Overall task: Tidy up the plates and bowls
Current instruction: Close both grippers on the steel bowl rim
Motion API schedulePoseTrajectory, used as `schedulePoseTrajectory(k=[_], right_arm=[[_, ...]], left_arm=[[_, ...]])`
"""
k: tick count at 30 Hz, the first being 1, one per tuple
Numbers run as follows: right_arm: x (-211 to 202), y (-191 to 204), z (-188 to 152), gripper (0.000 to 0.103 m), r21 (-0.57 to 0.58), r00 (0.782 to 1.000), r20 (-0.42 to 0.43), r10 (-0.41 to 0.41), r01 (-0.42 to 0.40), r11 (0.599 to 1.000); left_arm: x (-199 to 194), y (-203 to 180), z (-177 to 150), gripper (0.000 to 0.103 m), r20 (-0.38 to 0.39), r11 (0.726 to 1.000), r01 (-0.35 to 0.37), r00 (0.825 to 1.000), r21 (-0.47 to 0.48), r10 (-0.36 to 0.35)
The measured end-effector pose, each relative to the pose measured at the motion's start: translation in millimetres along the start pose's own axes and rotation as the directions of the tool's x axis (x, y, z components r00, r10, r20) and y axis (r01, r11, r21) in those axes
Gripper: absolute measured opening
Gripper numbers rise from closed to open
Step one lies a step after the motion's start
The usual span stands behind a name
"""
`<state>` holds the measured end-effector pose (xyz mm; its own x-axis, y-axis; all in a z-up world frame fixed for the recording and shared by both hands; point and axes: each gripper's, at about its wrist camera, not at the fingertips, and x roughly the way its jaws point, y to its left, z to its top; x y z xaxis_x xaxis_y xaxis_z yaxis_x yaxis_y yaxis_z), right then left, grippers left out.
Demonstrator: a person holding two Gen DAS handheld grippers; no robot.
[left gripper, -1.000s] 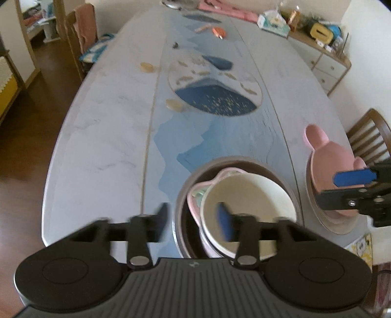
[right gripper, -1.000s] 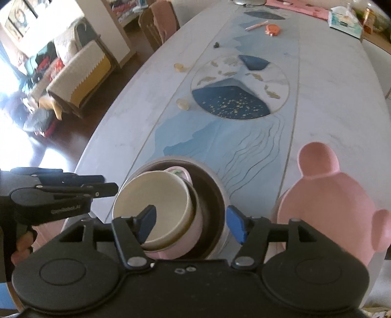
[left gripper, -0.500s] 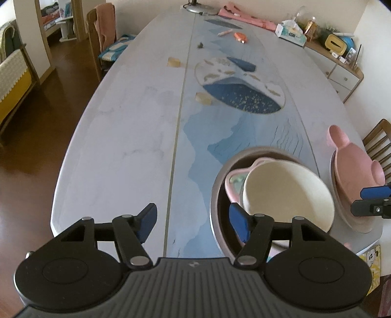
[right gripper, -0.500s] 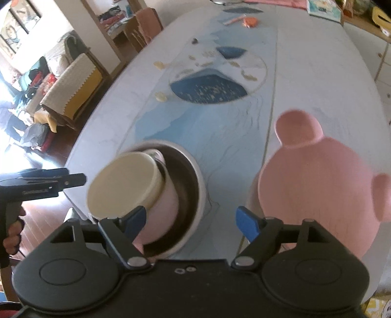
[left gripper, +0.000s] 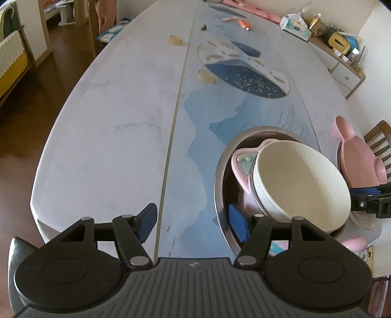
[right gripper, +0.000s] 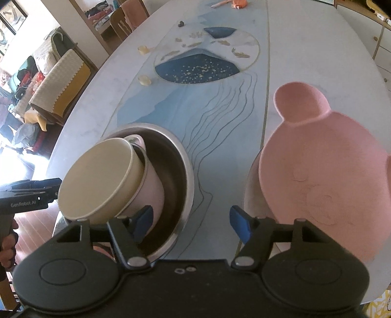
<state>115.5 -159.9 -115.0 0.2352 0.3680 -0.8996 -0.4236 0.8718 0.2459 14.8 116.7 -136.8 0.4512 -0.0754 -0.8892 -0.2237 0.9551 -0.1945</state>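
Observation:
A steel basin [left gripper: 220,168] [right gripper: 180,151] sits near the table's front edge. In it a cream bowl [left gripper: 300,181] [right gripper: 95,181] leans tilted, nested in a pink bowl [left gripper: 240,161] [right gripper: 151,188]. A pink mouse-eared plate [left gripper: 359,156] [right gripper: 325,171] lies on another plate to the basin's right. My left gripper [left gripper: 193,223] is open and empty, its right finger over the basin's near rim. My right gripper [right gripper: 191,223] is open and empty, over the gap between the basin and the pink plate.
The long table [left gripper: 110,117] has a blue runner with a round printed mat [left gripper: 244,68]. Small items lie far back. A sideboard [left gripper: 342,63] stands at the right, a wooden chair [left gripper: 378,137] beside the pink plate, and chairs [right gripper: 122,19] at the left.
Both grippers have pulled back and shifted: the left has swung left off the bowls, the right has moved right toward the pink plate. The bowls stay in the basin.

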Motion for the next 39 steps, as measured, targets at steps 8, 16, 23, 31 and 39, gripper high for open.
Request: schedulePoseTrajectory(k=[8,16,23,31,39], right_arm=[[9.5,3.0,-0.5,0.050,0.010,0.999,-0.033,0.003,-0.002,1.000],[18.1,4.0,1.5,0.031,0.006,0.998,-0.068,0.001,-0.001,1.000],[22.1,5.3,2.9,0.022,0.005,0.996,-0.083,0.006,-0.006,1.000],[23.0,13.8,2.5,0.015,-0.016,0.997,-0.071,-0.017,0.016,1.000],[15.3,15.0,3.9,0.014,0.000,0.997,-0.076,-0.020,0.020,1.000]], left_arm=[[9.5,-1.7,2.6,0.047,-0.015,1.000,0.022,1.000,-0.016,-0.022],[15.7,-3.3,6.0,0.030,-0.035,0.997,0.076,0.996,-0.032,-0.077],[18.7,-9.0,7.9,0.017,-0.051,0.992,0.121,0.991,-0.040,-0.123],[19.5,-11.5,7.9,0.011,-0.048,0.995,0.089,0.995,-0.034,-0.091],[14.9,-14.1,7.2,0.011,-0.041,0.995,0.069,0.997,-0.066,-0.072]])
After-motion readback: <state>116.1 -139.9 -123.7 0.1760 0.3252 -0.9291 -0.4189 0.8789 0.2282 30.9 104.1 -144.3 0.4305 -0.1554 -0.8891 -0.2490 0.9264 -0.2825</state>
